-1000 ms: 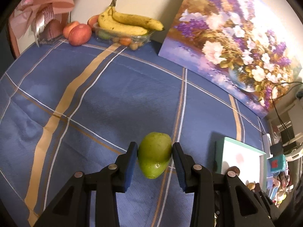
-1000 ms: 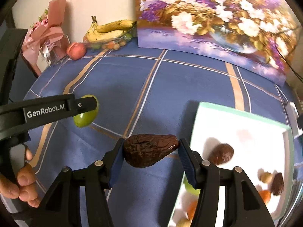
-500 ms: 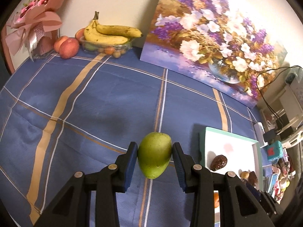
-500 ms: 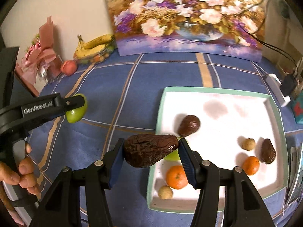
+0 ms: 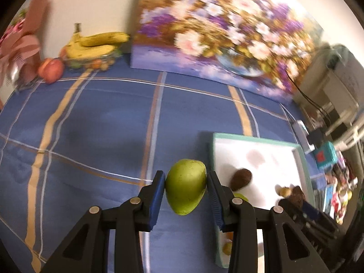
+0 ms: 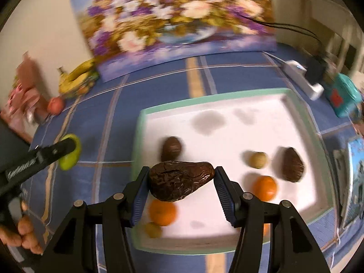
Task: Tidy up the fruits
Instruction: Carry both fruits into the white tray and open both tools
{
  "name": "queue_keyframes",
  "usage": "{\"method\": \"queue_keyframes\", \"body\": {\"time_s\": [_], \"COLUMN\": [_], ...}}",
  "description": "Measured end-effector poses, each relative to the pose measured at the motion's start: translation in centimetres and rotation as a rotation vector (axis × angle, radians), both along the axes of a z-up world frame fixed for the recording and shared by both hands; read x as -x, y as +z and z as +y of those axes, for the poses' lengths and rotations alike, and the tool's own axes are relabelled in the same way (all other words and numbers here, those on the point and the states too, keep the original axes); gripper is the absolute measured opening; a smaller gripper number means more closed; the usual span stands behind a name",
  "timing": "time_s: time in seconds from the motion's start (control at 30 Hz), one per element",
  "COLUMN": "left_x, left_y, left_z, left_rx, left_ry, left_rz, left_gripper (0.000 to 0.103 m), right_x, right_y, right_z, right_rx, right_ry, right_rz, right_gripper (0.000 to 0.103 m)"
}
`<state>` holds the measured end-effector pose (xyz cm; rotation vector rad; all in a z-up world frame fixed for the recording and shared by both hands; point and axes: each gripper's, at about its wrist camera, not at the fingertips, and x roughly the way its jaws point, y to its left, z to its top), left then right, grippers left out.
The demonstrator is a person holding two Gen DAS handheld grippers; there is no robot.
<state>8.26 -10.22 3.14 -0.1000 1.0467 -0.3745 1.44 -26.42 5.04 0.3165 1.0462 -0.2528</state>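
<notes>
My left gripper (image 5: 185, 190) is shut on a green mango (image 5: 186, 186), held above the blue cloth just left of the white tray (image 5: 268, 145). My right gripper (image 6: 180, 187) is shut on a wrinkled dark brown avocado (image 6: 179, 179), held over the near left part of the tray (image 6: 238, 104). In the tray lie two oranges (image 6: 265, 187), two more dark fruits (image 6: 292, 163) and small yellowish fruits (image 6: 257, 159). The left gripper with the mango also shows in the right wrist view (image 6: 68, 152).
Bananas in a clear box (image 5: 94, 45) and peaches (image 5: 51, 67) stand at the far left by a pink bouquet (image 5: 18, 45). A flower painting (image 5: 216, 34) leans on the wall. A power strip (image 6: 302, 79) and a teal box (image 6: 343, 97) lie right of the tray.
Both grippers have swung to the right with their fruit. The right gripper now sits over the tray's near left part; the left gripper has come close to the tray's left rim.
</notes>
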Motion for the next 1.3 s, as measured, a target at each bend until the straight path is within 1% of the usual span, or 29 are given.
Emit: {"method": "queue_keyframes", "body": {"time_s": [0.1,0.2,0.37,0.57,0.63,1.0,1.3], "left_x": [0.5,0.7,0.4,-0.4,-0.7,-1.1,-1.3], "left_y": [-0.1,-0.2,-0.9,-1.8,-2.4,-4.9,-5.1], "left_z": [-2.2,-3.8,-5.5,-7.1,-7.5,-8.2,-8.0], "left_rx": [0.01,0.006,-0.005,0.001,-0.005,-0.016,-0.003], "left_ry": [-0.058,-0.094,-0.122,-0.14,-0.144,-0.137,-0.128], "left_rz": [0.007,0.001,-0.005,-0.023,-0.012,0.052,0.065], "left_gripper": [0.04,0.04,0.04,0.04,0.04,0.04,0.041], "right_x": [0.9,1.8,2.3,1.7,1.4,0.1,-0.1], "right_y": [-0.1,-0.1,-0.1,-0.6,-1.0,-3.4,-4.5], "right_z": [-2.1,-4.0,-5.4,-5.6,-5.6,-5.3,-4.8], "right_rx": [0.003,0.0,-0.009,-0.011,-0.01,-0.009,-0.004], "right_ry": [-0.06,-0.112,-0.141,-0.123,-0.112,-0.08,-0.064], "right_rz": [0.006,0.002,-0.016,-0.023,-0.018,0.061,0.107], "right_gripper": [0.058,0.058,0.058,0.058,0.058,0.058,0.058]}}
